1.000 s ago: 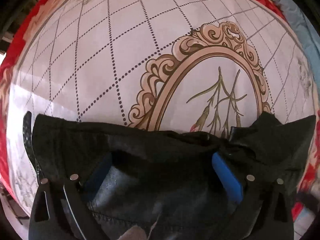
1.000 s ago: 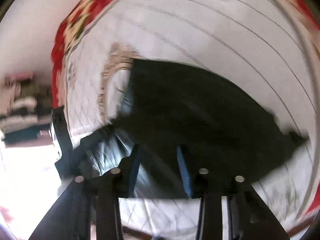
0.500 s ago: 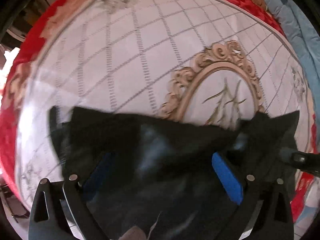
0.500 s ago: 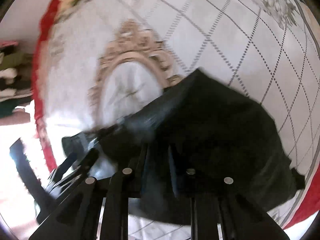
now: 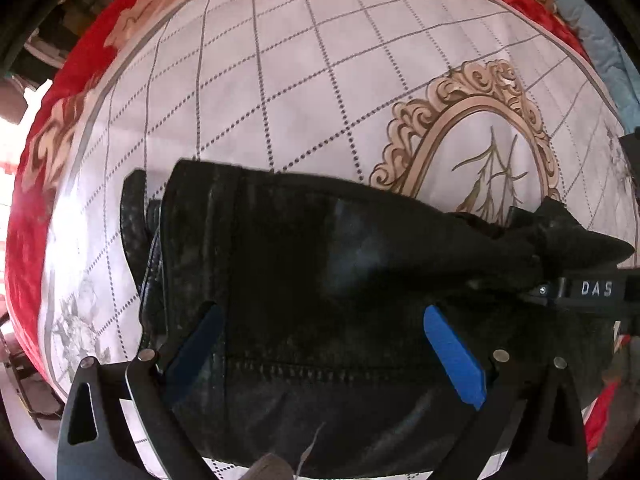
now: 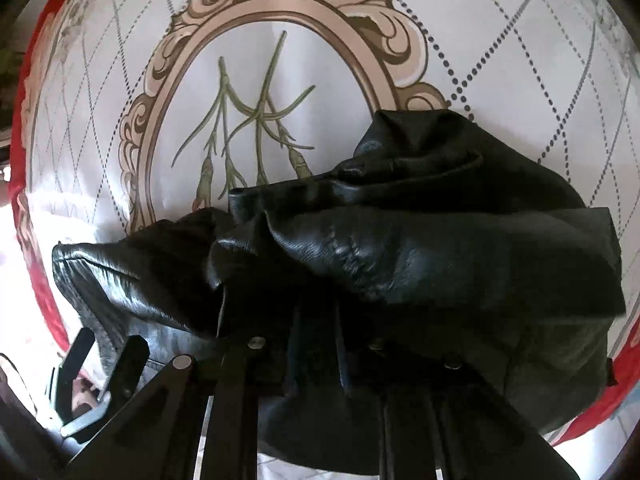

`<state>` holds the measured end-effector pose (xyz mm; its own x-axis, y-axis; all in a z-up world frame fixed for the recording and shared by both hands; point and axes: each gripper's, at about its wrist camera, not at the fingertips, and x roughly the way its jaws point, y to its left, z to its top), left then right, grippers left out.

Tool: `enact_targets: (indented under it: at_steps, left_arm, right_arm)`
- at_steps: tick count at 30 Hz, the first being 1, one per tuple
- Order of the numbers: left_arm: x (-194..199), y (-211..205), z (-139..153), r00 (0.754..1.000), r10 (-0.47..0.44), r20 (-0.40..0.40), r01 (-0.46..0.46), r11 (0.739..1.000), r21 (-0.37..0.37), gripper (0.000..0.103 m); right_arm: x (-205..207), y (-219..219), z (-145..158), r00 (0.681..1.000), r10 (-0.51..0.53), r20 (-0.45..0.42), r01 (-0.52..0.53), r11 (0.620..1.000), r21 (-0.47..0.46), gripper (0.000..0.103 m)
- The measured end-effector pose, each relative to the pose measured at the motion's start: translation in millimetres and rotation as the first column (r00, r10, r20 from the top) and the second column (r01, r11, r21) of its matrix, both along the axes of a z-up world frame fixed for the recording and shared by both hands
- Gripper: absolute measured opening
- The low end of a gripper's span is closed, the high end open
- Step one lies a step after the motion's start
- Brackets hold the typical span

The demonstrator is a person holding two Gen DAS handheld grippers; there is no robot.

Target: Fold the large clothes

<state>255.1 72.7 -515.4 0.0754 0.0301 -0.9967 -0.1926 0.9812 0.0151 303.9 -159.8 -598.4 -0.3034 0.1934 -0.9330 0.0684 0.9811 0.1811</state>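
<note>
while the left gripper [image 5: 320, 344] hangs wide open over it, the black leather garment [image 5: 340, 280] lies bunched near the bedspread's [image 5: 300, 80] front edge, pinched by the right gripper [image 6: 316, 344].

**Home bedroom, work done on a bed**

Soft quilted bedspread [image 5: 304, 80] filling most of both views: white ground, dotted diamond grid, ornate beige oval frame [image 6: 280, 8] with plant motif at centre. Red floral border [image 5: 36, 208] along left edge. Pale blue bedding [image 5: 600, 32] bunched at upper right of left-wrist view. Bright daylight at far left. Dim furniture upper left, too dark to identify.
</note>
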Motion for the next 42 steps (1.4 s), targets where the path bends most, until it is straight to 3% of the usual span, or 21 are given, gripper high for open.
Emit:
enact_targets:
  at_steps: [3,5,6,7,9,12,15,16,18,22,24,27,28,29,30,31,34,38,42]
  left_arm:
    - [3.6,-1.2,8.4,1.000,-0.016,0.012,0.016,1.000,0.002,0.103]
    - [-1.7,-11.7,17.9,0.999,-0.032,0.024,0.031,1.000,0.002,0.103]
    - [-2.6,-17.4,20.3,0.999,-0.045,0.028,0.045,0.999,0.004,0.103]
    - [-3.0,-23.8,22.9,0.998,-0.060,0.033,0.060,0.998,0.000,0.103]
    - [-4.7,-35.8,28.3,0.995,-0.088,0.040,0.089,0.996,-0.009,0.103]
    - [-9.9,-59.4,27.6,0.990,-0.134,0.045,0.135,0.991,-0.017,0.103]
    - [-1.8,-91.0,27.7,0.980,-0.195,0.028,0.194,0.980,0.033,0.103]
    - [-2.8,-98.9,25.3,0.977,-0.213,0.027,0.211,0.976,0.061,0.103]
    - [-2.3,-105.3,14.5,0.973,-0.231,0.019,0.229,0.970,0.082,0.103]
    - [-5.3,-109.0,-17.9,0.970,-0.237,-0.051,0.240,0.969,0.056,0.103]
    - [-4.0,-106.1,-21.8,0.973,-0.225,-0.055,0.227,0.973,0.039,0.103]
    - [-1.7,-107.8,-24.3,0.967,-0.245,-0.067,0.248,0.968,0.045,0.103]
    - [0.0,-109.2,-25.3,0.966,-0.250,-0.069,0.254,0.966,0.053,0.103]
    - [3.7,-110.8,-26.9,0.966,-0.249,-0.067,0.254,0.965,0.062,0.103]
    - [5.5,-111.5,-27.2,0.967,-0.246,-0.064,0.250,0.966,0.071,0.103]
    - [8.8,-112.8,-28.8,0.968,-0.243,-0.069,0.248,0.966,0.073,0.103]
    - [24.3,-119.4,-36.6,0.968,-0.239,-0.073,0.244,0.968,0.060,0.103]
    - [35.9,-130.9,-41.5,0.973,-0.226,-0.042,0.226,0.974,-0.001,0.103]
    - [51.9,-149.5,-44.3,0.969,-0.248,-0.008,0.246,0.966,-0.076,0.103]
  right_arm:
    - [0.3,-12.4,3.9,0.999,-0.037,-0.007,0.038,0.997,0.060,0.018]
    - [-12.0,-37.0,22.5,0.988,-0.150,0.031,0.143,0.976,0.165,0.025]
    - [-18.7,-45.8,29.9,0.982,-0.186,0.043,0.175,0.967,0.187,0.044]
    - [-34.1,-66.2,42.1,0.965,-0.253,0.067,0.234,0.949,0.211,0.058]
    - [-62.6,-96.7,58.6,0.933,-0.343,0.108,0.310,0.919,0.241,0.060]
    - [-121.2,-162.1,80.3,0.836,-0.523,0.165,0.467,0.837,0.284,0.072]
    - [-188.0,-220.3,74.5,0.712,-0.675,0.193,0.619,0.733,0.283,0.074]
    - [-201.8,-232.5,64.2,0.687,-0.705,0.176,0.652,0.705,0.281,0.074]
    - [-212.8,-249.3,37.1,0.651,-0.746,0.142,0.686,0.658,0.311,0.074]
    - [-220.9,-254.7,-17.3,0.565,-0.824,0.055,0.699,0.513,0.498,0.074]
    - [-213.6,-248.8,-28.3,0.506,-0.861,0.059,0.677,0.438,0.592,0.074]
    - [-198.3,-243.1,-36.2,0.467,-0.883,0.053,0.644,0.380,0.664,0.074]
    - [-190.0,-238.1,-40.5,0.449,-0.892,0.050,0.634,0.358,0.685,0.072]
    - [-181.5,-230.1,-45.1,0.444,-0.895,0.047,0.624,0.346,0.701,0.050]
    - [-181.2,-238.2,-45.0,0.450,-0.892,0.045,0.622,0.349,0.701,0.023]
    - [-175.4,-234.4,-44.4,0.446,-0.893,0.063,0.618,0.358,0.700,0.020]
    - [-167.3,-230.4,-26.5,0.427,-0.898,0.102,0.581,0.360,0.730,0.015]
    - [-159.2,-220.3,34.9,0.472,-0.856,0.212,0.485,0.452,0.749,0.014]
    - [-146.6,-200.8,95.9,0.543,-0.763,0.350,0.388,0.598,0.701,0.014]
